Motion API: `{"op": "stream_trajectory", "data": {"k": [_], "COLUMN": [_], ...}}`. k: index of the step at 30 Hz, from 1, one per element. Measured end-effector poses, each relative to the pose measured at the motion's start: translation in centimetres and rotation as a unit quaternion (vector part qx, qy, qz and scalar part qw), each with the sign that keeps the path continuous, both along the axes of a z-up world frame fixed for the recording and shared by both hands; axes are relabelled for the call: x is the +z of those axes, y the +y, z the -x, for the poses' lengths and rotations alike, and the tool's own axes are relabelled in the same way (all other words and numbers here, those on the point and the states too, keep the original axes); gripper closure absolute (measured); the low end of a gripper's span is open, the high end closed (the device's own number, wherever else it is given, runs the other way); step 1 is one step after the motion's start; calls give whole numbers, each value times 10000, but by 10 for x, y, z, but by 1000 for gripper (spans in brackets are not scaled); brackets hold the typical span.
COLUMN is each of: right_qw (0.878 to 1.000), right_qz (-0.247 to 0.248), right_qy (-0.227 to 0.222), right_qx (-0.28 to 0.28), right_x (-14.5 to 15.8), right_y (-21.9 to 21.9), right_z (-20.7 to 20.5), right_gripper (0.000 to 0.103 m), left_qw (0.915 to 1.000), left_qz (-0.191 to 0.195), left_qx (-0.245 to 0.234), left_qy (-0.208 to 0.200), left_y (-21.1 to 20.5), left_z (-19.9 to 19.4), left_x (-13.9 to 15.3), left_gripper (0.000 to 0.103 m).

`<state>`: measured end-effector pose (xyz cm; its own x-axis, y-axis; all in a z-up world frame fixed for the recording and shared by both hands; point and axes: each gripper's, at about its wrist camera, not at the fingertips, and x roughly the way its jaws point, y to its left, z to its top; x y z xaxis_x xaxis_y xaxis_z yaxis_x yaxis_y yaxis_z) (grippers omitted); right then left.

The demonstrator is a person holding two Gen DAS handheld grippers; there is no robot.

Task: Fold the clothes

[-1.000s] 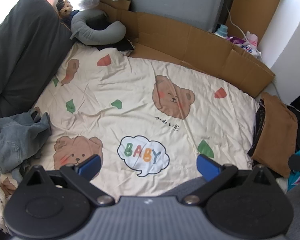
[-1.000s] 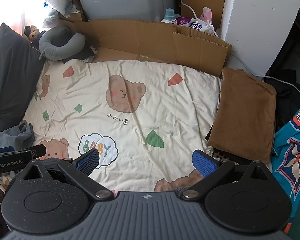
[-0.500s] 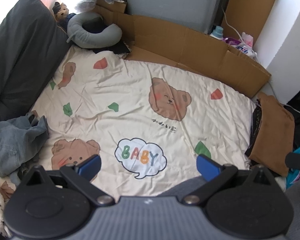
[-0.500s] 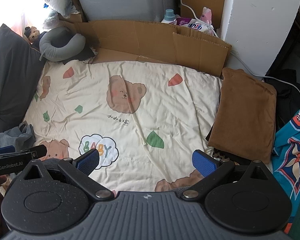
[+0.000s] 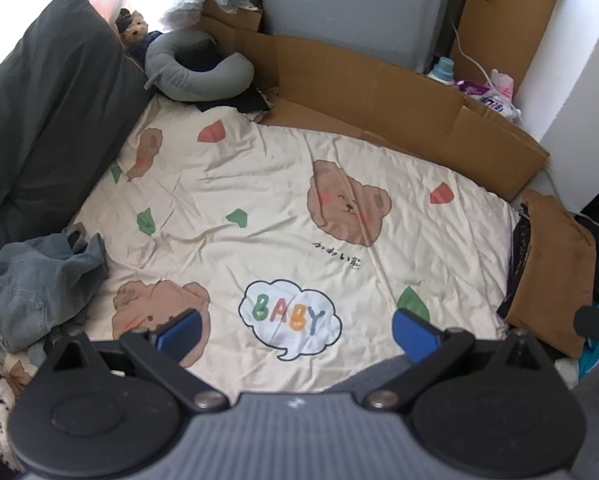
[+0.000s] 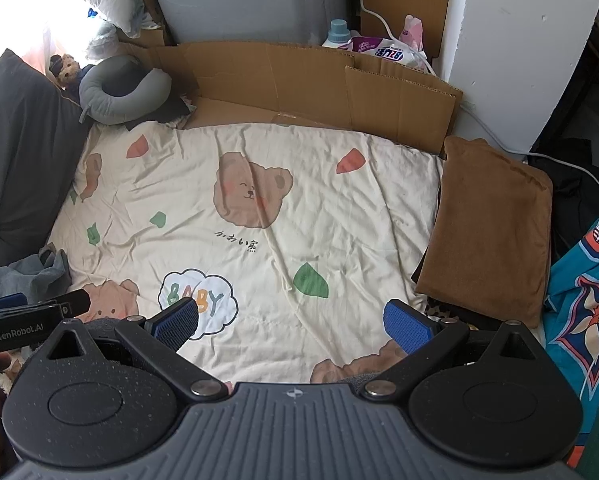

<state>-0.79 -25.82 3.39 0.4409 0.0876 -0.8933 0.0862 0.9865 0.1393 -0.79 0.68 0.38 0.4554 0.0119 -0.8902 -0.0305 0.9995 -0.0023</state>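
Observation:
A crumpled blue-grey denim garment (image 5: pixel 43 276) lies at the bed's left edge, also seen small in the right wrist view (image 6: pixel 29 276). A folded brown garment (image 6: pixel 487 228) rests on a stack at the right edge (image 5: pixel 551 264). My left gripper (image 5: pixel 297 330) hangs open above the near part of the cream bear-print sheet (image 5: pixel 259 200), holding nothing. My right gripper (image 6: pixel 295 322) is open too, over the same sheet (image 6: pixel 239 280), its blue pads wide apart. The left gripper's body (image 6: pixel 31 316) shows at the right wrist view's left edge.
A dark grey pillow (image 5: pixel 39 120) lines the left side. A grey neck pillow (image 5: pixel 195 68) and a small plush (image 5: pixel 133 32) sit at the far left corner. Cardboard (image 5: pixel 379 96) walls the far side. A teal patterned cloth (image 6: pixel 583 292) lies at the right.
The left gripper has drifted slightly leftward and back, so the sheet looks shifted right and lower. The right gripper has hardly moved. Both stay open and empty.

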Motion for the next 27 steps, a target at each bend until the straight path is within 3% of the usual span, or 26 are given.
{"op": "stream_trajectory", "data": {"k": [27], "right_qw": [9999], "right_qz": [-87], "right_qy": [2], "right_qx": [50], "right_x": [0], "right_y": [0], "right_z": [-3], "right_gripper": [1], "left_qw": [9998], "left_qz": [-106], "left_qx": [116], "left_qy": [118], "left_y": [-5], "left_z": [-5], "left_x": [-2], "left_gripper": [1]}}
